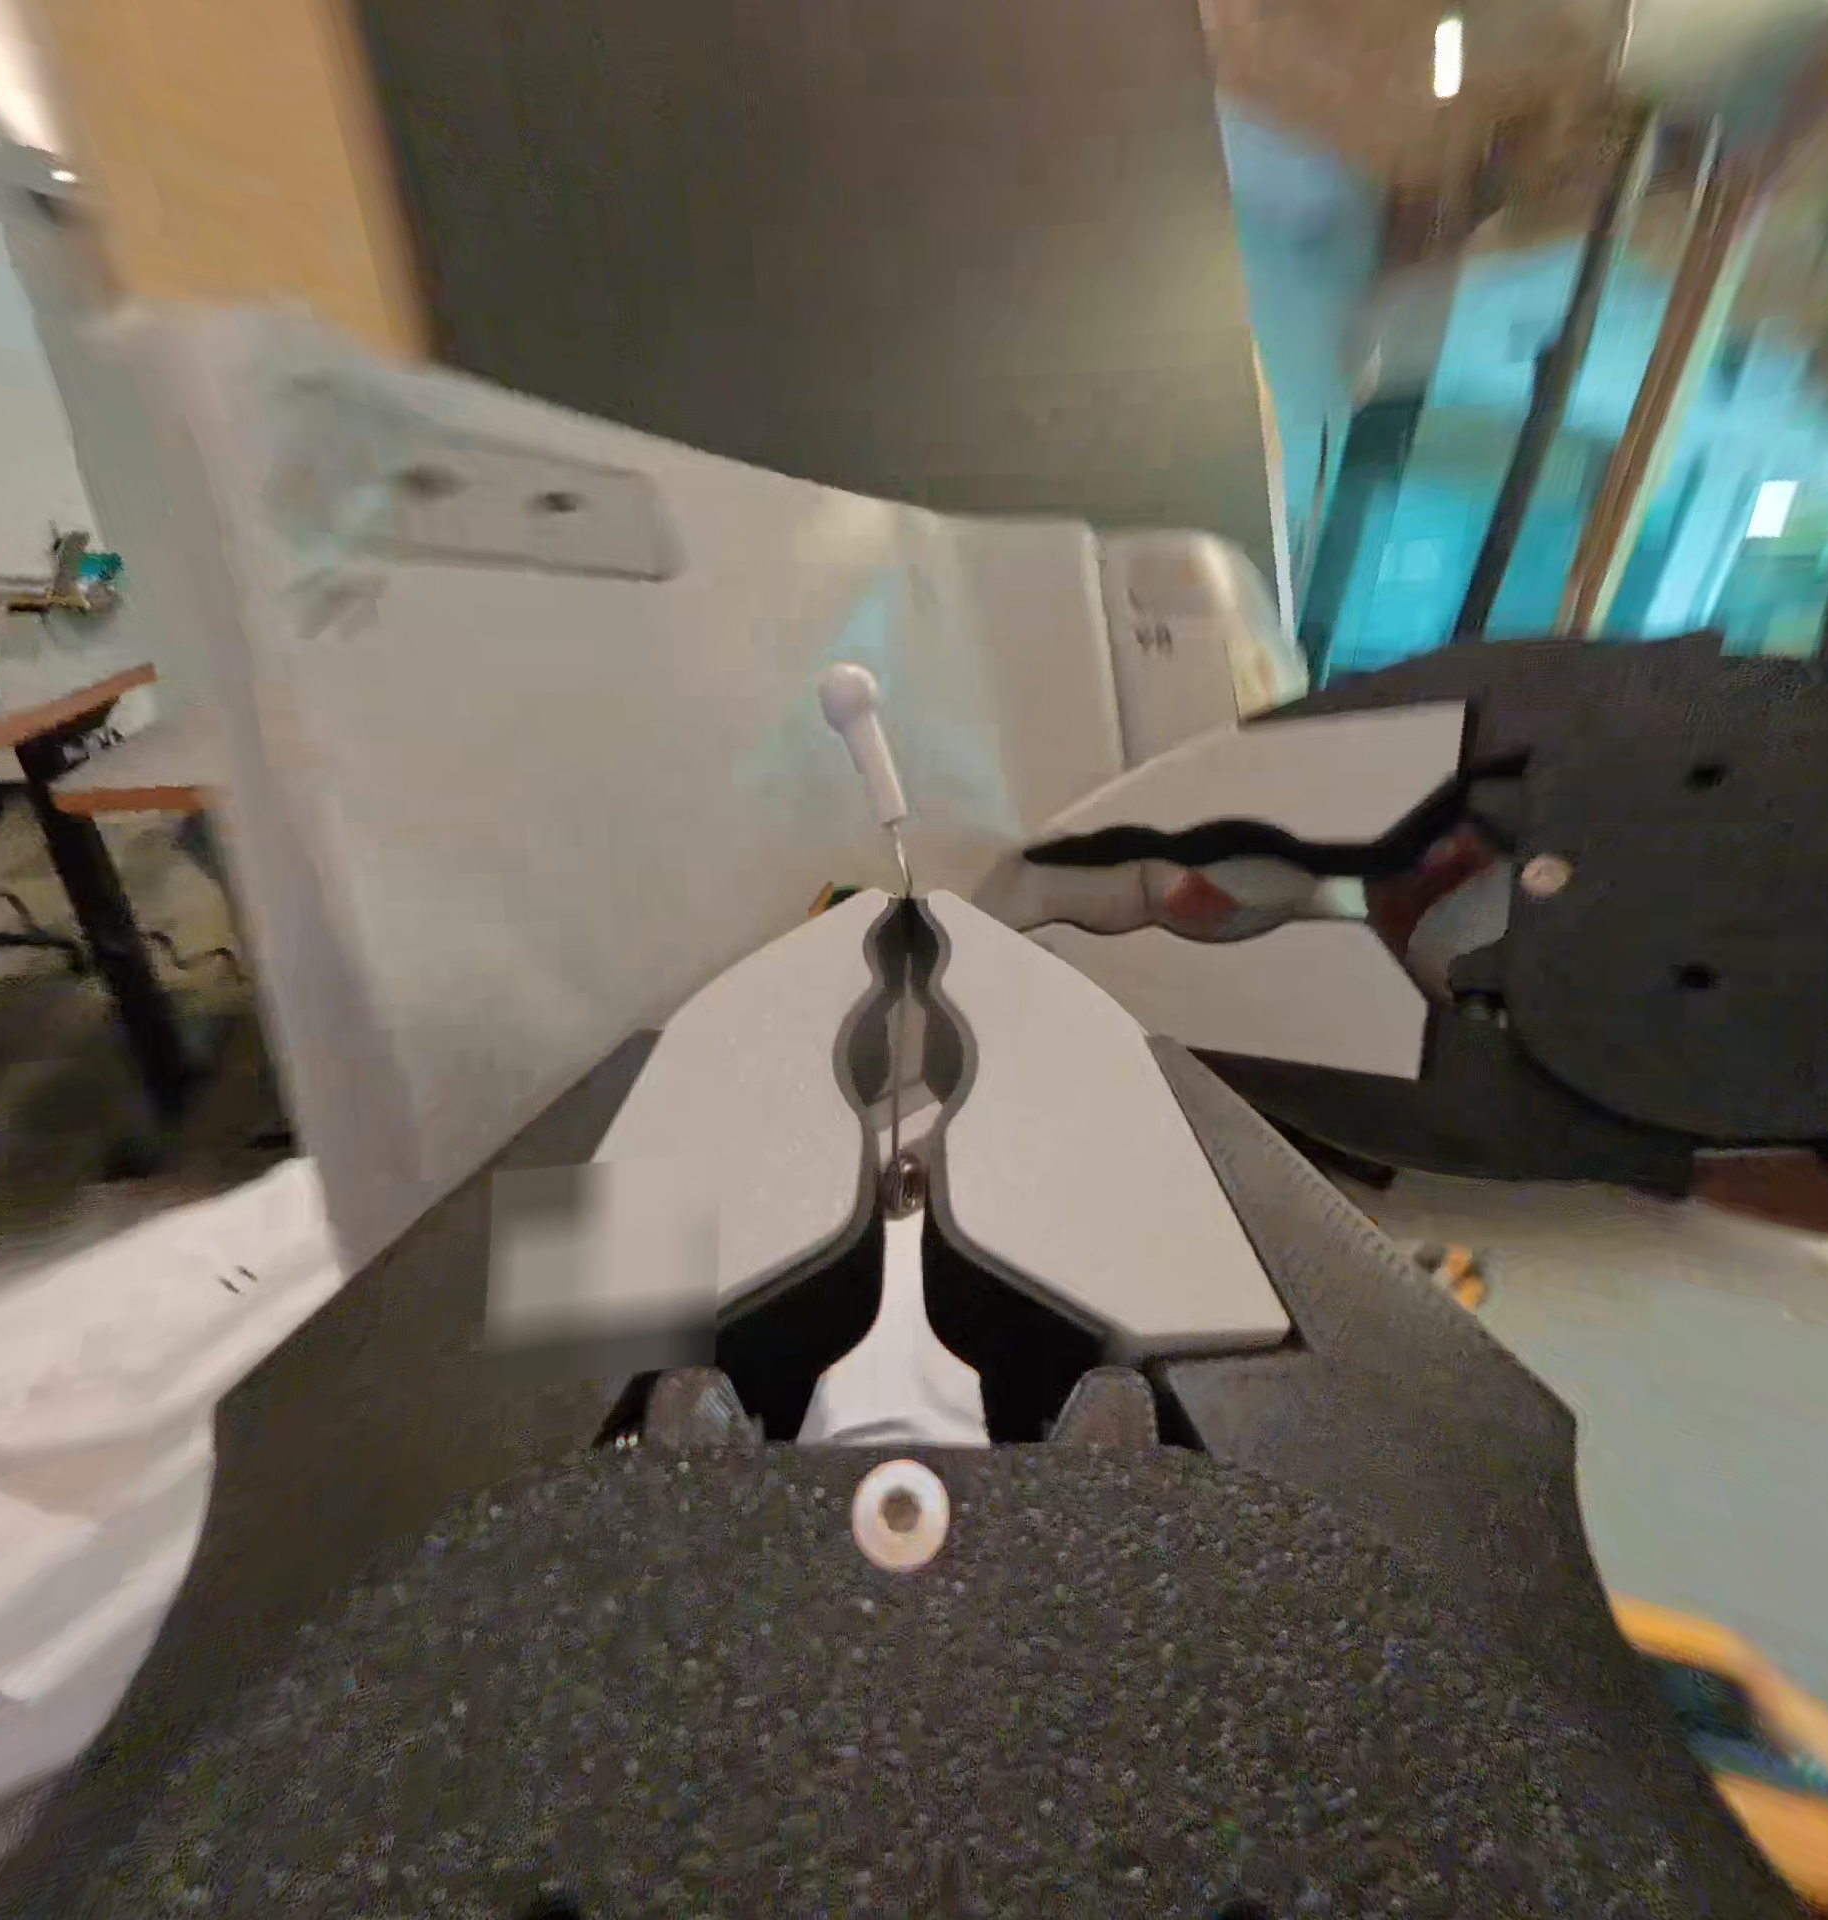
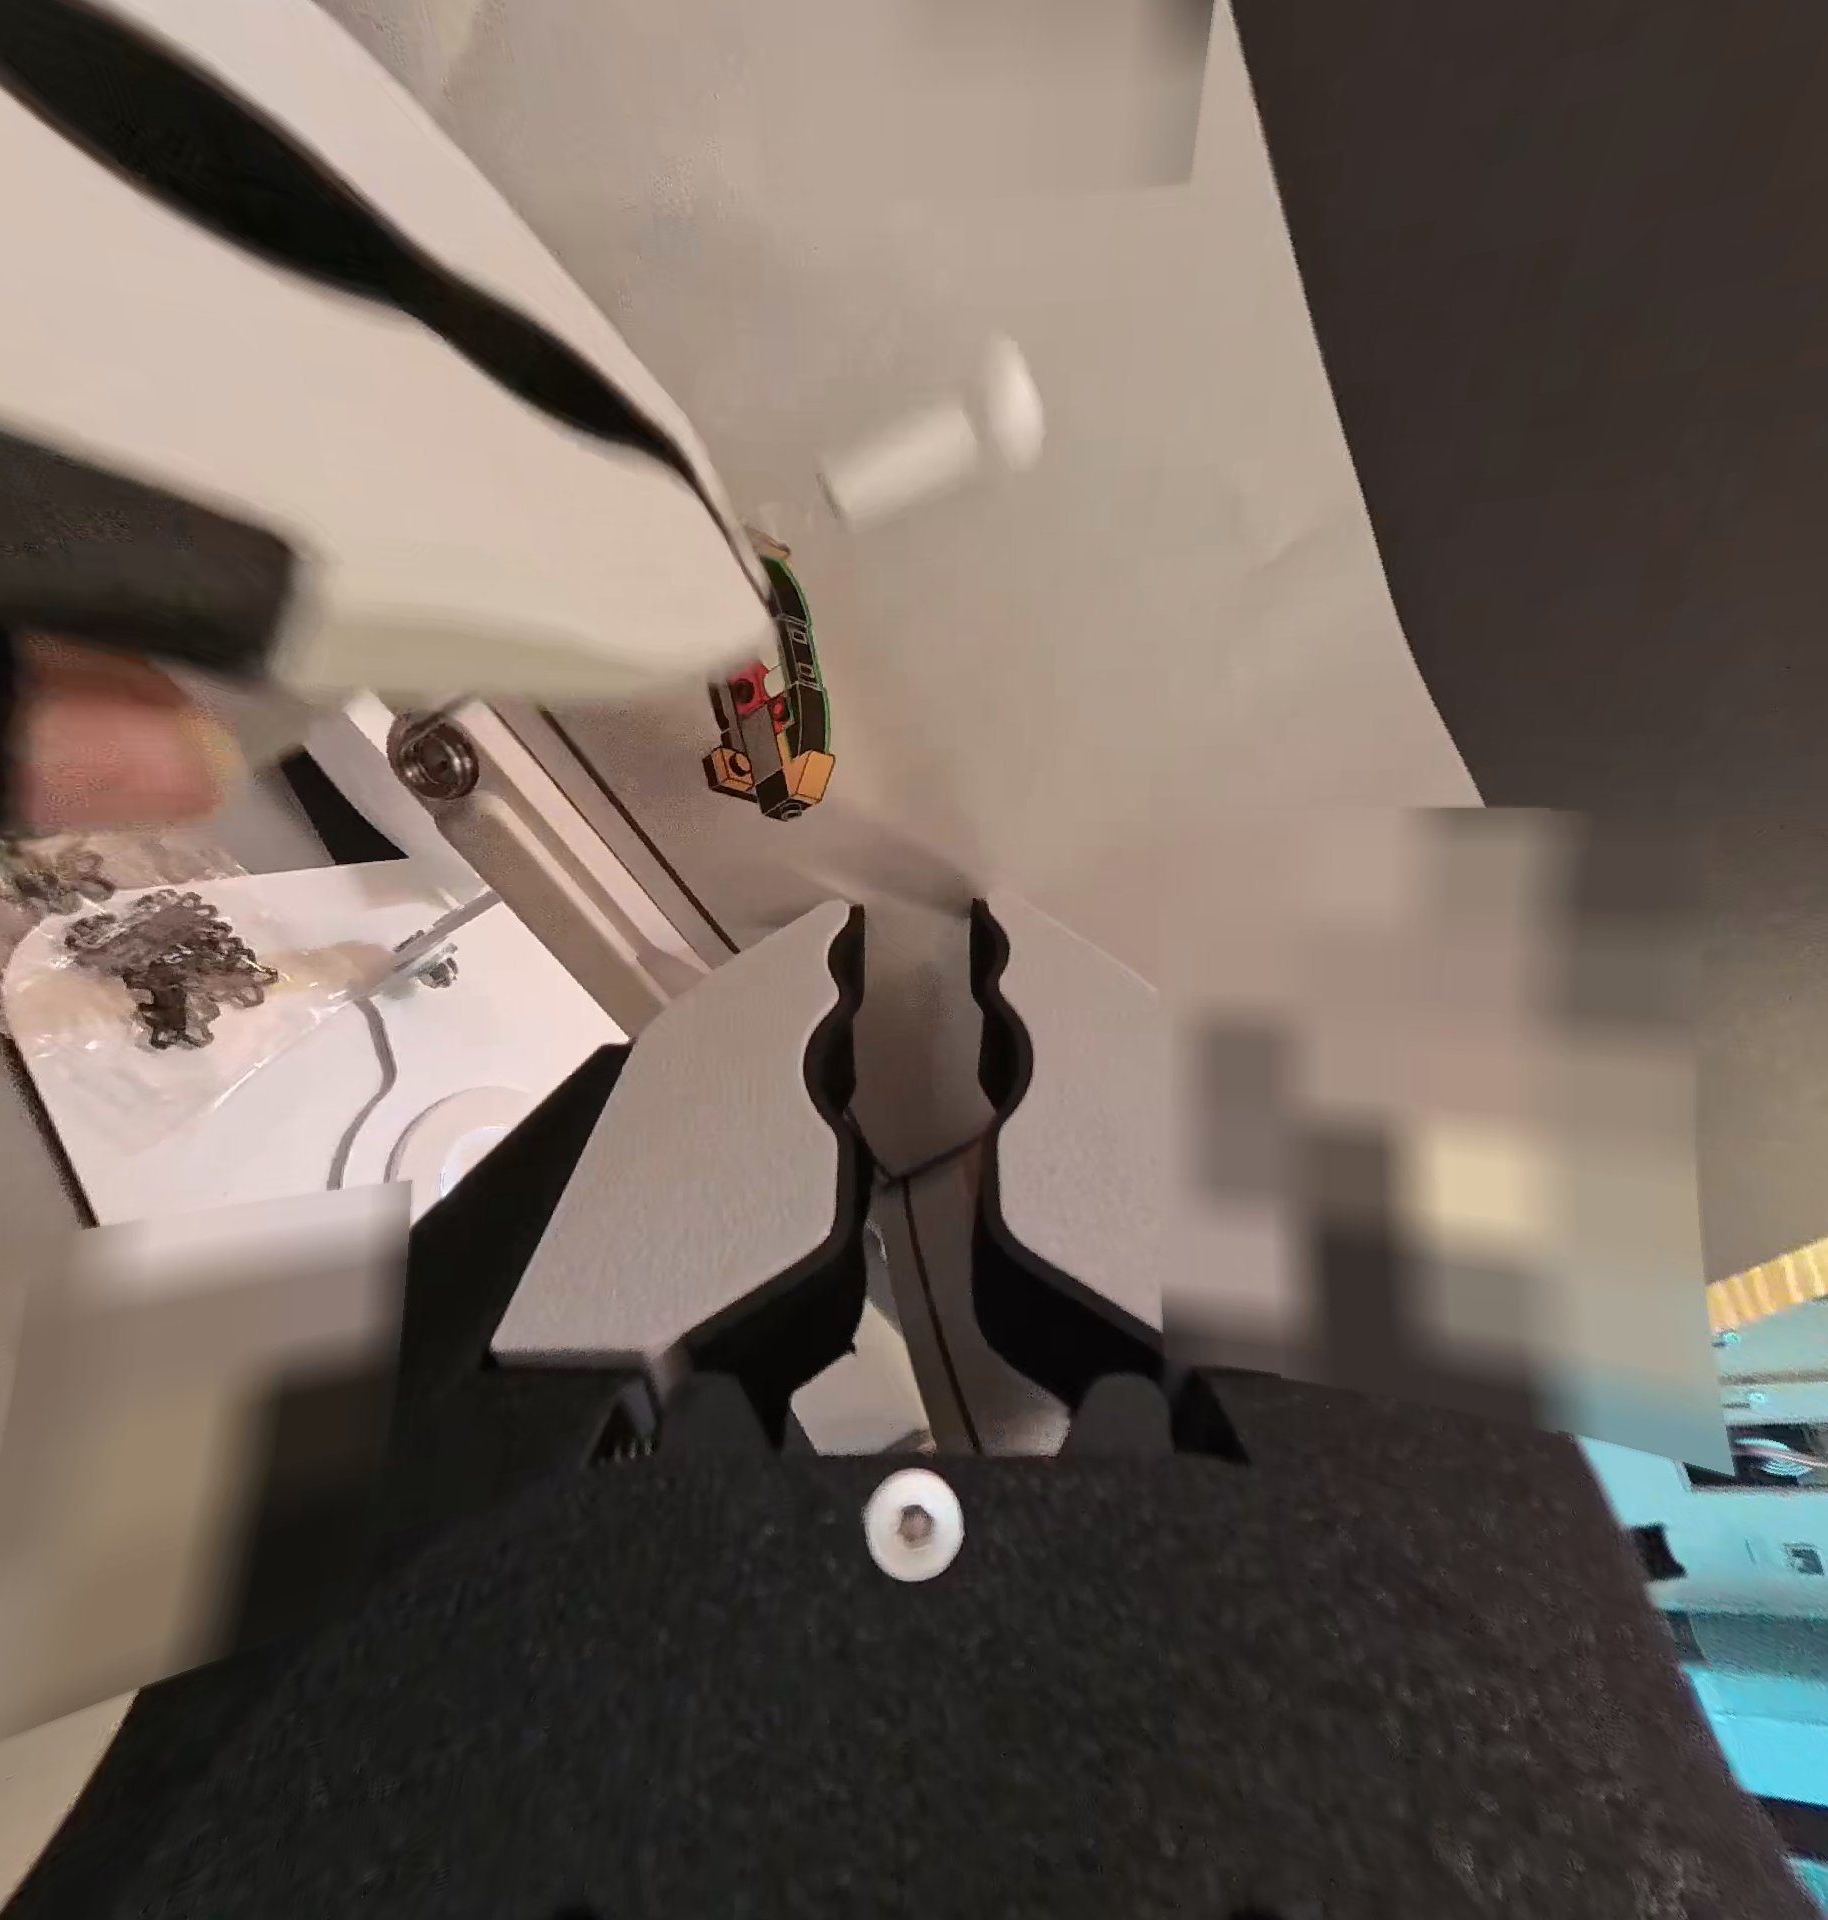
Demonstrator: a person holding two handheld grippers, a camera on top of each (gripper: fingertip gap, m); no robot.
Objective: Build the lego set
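While left tool [image 1: 905, 914] pinches shut on thin pin w/ white knob [image 1: 860, 727], right tool [image 2: 915, 914] stands part open, empty; small lego assembly [image 2: 780, 707] sits beyond left tool tip; light, fragile; grip by rigid sides

My left gripper [image 1: 905, 909] has its two pale grey fingers [image 1: 764, 1091] pressed together at the tips, pinching a thin metal pin with a white rounded plastic knob [image 1: 860, 732]; the knob stands beyond the fingertips, leaning slightly left; the wire runs back down the gap between the fingers. To the right of my fingers, the right gripper [image 1: 1045, 854] lies sideways, tips pointing left, a narrow wavy gap between its fingers; behind both stands a white partition panel [image 1: 536, 790], blurred.
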